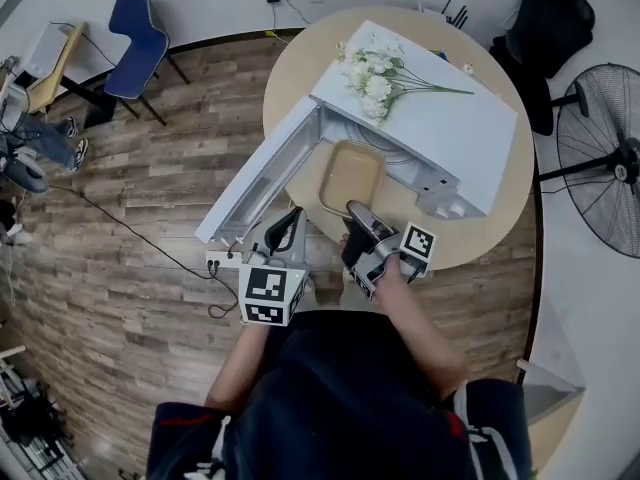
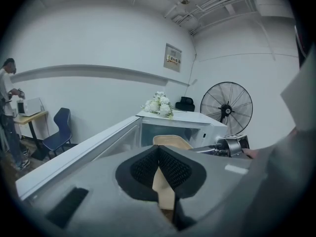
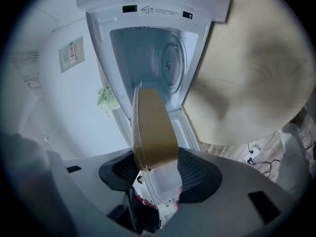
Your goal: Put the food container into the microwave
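At the far left of the head view a blue chair stands on the wooden floor, well apart from the round table. The left gripper hangs near the table's edge, just beside the open microwave door. In its own view the left gripper has its two black pads pressed together at the tips, and nothing is held between them.

The white microwave lies on the table with its door swung out to the left. White flowers lie on its top. The tan food container is at the mouth of the open cavity, between the door and the microwave body. If its far edge is already inside cannot be told.

The right gripper holds the container at its near edge. In the right gripper view the jaws are closed on the food container, which points toward the cavity.

At the far right stands a black fan.
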`<action>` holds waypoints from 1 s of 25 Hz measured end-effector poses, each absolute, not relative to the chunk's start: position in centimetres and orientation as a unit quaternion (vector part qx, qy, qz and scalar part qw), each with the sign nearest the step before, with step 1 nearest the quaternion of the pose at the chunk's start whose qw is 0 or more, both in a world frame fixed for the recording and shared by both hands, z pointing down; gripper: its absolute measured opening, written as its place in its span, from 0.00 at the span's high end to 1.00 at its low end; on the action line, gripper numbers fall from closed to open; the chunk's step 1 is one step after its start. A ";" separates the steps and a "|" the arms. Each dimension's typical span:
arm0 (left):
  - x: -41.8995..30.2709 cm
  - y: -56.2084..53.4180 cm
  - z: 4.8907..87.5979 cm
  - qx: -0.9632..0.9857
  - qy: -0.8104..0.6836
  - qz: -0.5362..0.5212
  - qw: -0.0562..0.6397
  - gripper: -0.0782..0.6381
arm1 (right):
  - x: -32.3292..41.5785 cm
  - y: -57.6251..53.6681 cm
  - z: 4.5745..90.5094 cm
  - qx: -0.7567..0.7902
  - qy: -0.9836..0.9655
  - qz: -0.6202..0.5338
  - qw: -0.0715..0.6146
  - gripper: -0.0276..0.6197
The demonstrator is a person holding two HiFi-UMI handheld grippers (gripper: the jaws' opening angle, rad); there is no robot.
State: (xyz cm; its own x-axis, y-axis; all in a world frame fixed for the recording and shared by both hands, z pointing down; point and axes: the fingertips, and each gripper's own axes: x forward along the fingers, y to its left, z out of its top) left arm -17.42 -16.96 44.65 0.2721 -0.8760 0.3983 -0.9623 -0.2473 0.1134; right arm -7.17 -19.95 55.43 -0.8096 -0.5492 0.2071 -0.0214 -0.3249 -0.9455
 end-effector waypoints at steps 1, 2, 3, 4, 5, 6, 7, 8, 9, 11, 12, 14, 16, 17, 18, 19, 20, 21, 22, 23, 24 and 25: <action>-17.7 -17.3 44.8 0.785 -0.581 0.129 0.170 0.87 | -7.2 -20.1 55.7 -0.264 0.550 -0.772 0.179 0.60; -17.8 -17.6 45.1 0.792 -0.572 0.132 0.171 0.87 | -7.2 -20.2 56.0 -0.271 0.545 -0.771 0.186 0.60; -17.9 -17.9 45.4 0.798 -0.562 0.136 0.172 0.87 | -7.1 -20.3 56.4 -0.279 0.540 -0.770 0.192 0.60; -17.9 -18.1 45.7 0.803 -0.552 0.140 0.175 0.87 | -7.1 -20.5 56.7 -0.286 0.537 -0.769 0.198 0.60; -17.8 -18.3 46.1 0.808 -0.543 0.145 0.176 0.87 | -7.0 -20.6 57.1 -0.292 0.533 -0.768 0.203 0.60; -17.8 -18.5 46.6 0.813 -0.533 0.151 0.177 0.87 | -7.0 -20.8 57.4 -0.298 0.529 -0.767 0.207 0.60; -17.6 -18.8 47.0 0.818 -0.524 0.155 0.177 0.87 | -6.8 -21.0 57.7 -0.304 0.525 -0.766 0.211 0.60; -17.5 -19.1 47.3 0.823 -0.516 0.159 0.178 0.87 | -6.7 -21.3 58.0 -0.308 0.521 -0.766 0.216 0.60; -17.4 -19.4 47.7 0.827 -0.509 0.161 0.179 0.87 | -6.5 -21.5 58.3 -0.313 0.517 -0.766 0.220 0.60; -17.1 -19.9 48.3 0.834 -0.494 0.167 0.181 0.87 | -6.3 -22.1 59.0 -0.320 0.511 -0.765 0.227 0.60; -17.0 -20.2 48.5 0.837 -0.487 0.170 0.182 0.87 | -6.3 -22.3 59.3 -0.325 0.508 -0.764 0.228 0.60; -16.7 -20.7 49.0 0.843 -0.474 0.176 0.183 0.87 | -6.1 -22.8 60.1 -0.334 0.503 -0.764 0.229 0.60; -16.6 -21.3 49.6 0.846 -0.465 0.182 0.186 0.87 | -5.8 -23.2 61.0 -0.339 0.497 -0.765 0.229 0.60; -16.5 -21.5 49.9 0.847 -0.461 0.185 0.188 0.87 | -5.6 -23.4 61.4 -0.341 0.496 -0.766 0.228 0.60; -16.5 -21.6 50.2 0.848 -0.458 0.189 0.189 0.87 | -5.5 -23.6 61.9 -0.342 0.495 -0.766 0.228 0.60; -16.4 -21.7 50.5 0.848 -0.455 0.193 0.190 0.87 | -5.3 -23.8 62.2 -0.344 0.495 -0.765 0.227 0.60; -16.2 -21.8 50.8 0.849 -0.452 0.197 0.190 0.87 | -5.1 -24.0 62.5 -0.344 0.495 -0.764 0.228 0.60; -16.0 -21.8 51.1 0.849 -0.449 0.201 0.191 0.87 | -4.9 -24.3 62.8 -0.344 0.495 -0.764 0.231 0.60; -15.8 -21.8 51.5 0.850 -0.447 0.204 0.192 0.87 | -4.6 -24.6 63.0 -0.343 0.495 -0.763 0.236 0.60; -15.5 -21.9 51.8 0.850 -0.445 0.207 0.193 0.87 | -4.4 -24.9 63.2 -0.341 0.493 -0.763 0.241 0.60; -15.2 -21.9 52.1 0.850 -0.443 0.208 0.195 0.87 | -4.2 -25.2 63.4 -0.339 0.491 -0.764 0.246 0.60; -14.9 -21.9 52.3 0.850 -0.442 0.209 0.196 0.87 | -4.0 -25.5 63.6 -0.339 0.490 -0.763 0.250 0.60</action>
